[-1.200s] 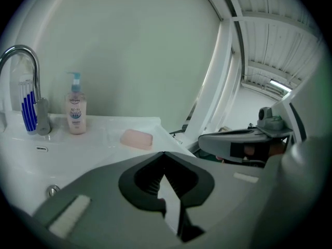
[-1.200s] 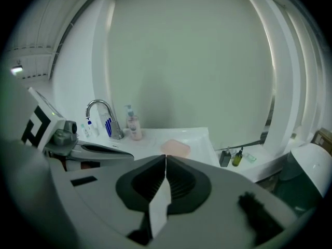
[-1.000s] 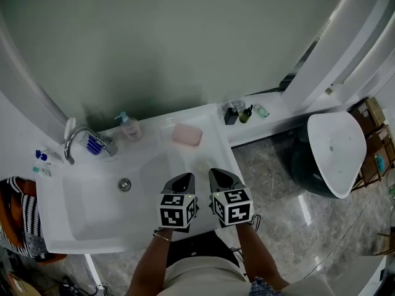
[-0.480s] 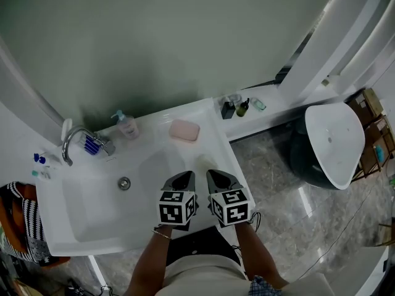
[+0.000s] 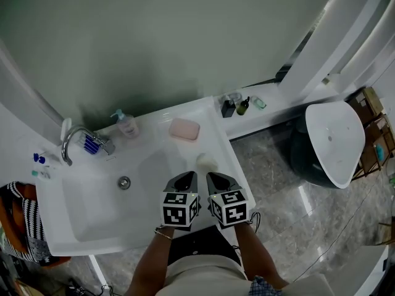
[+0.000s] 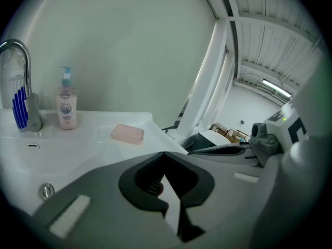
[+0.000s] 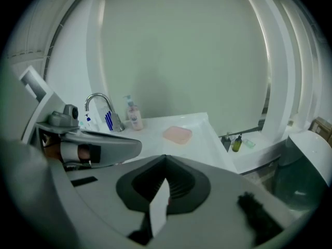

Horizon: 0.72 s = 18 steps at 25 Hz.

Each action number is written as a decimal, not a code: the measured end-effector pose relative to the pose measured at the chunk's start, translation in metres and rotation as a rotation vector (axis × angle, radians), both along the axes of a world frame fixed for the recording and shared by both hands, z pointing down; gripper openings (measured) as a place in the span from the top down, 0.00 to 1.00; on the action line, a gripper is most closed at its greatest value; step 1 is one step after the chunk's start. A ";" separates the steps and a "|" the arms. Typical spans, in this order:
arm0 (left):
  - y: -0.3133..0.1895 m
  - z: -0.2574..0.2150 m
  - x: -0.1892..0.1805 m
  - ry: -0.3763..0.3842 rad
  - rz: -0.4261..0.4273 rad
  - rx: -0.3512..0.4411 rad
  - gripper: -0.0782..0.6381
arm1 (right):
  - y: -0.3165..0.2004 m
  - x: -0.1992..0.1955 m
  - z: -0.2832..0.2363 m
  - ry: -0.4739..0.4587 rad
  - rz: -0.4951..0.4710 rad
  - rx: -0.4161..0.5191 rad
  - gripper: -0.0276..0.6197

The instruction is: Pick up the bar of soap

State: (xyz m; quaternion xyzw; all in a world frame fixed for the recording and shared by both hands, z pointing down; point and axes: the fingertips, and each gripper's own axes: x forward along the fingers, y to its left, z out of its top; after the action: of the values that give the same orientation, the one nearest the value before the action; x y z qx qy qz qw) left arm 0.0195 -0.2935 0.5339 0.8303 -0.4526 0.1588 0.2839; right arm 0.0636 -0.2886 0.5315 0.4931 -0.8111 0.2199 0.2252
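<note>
Left claw [image 5: 185, 177] and right claw [image 5: 216, 177] both sitting closed, gripping nothing, hovering side by side over sink [image 5: 80, 224] front edge. Pink bar of soap [image 5: 184, 129] lying on sink's back ledge, well ahead of both claws, touching neither.

The bar of soap [image 5: 185, 129] was pale pink against the glossy white sink [image 5: 92, 214]. The pump bottle [image 5: 128, 126] was pinkish too, with a light blue pump, and the faucet [image 5: 73, 142] was shiny chrome. The left gripper [image 5: 184, 179] and right gripper [image 5: 217, 177] were grey, each cube patterned with black-and-white squares. The wall [image 5: 154, 42] was dull grey-green, the floor [image 5: 278, 177] veined grey marble.
</note>
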 end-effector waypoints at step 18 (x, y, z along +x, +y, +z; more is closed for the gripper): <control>0.003 0.004 -0.005 -0.020 -0.023 -0.002 0.88 | 0.006 -0.003 0.009 0.036 -0.024 -0.026 0.94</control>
State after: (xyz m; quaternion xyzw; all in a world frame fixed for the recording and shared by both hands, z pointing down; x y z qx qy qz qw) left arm 0.0141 -0.2902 0.5378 0.8231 -0.4647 0.1644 0.2820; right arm 0.0611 -0.2822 0.5401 0.4841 -0.8099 0.2186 0.2487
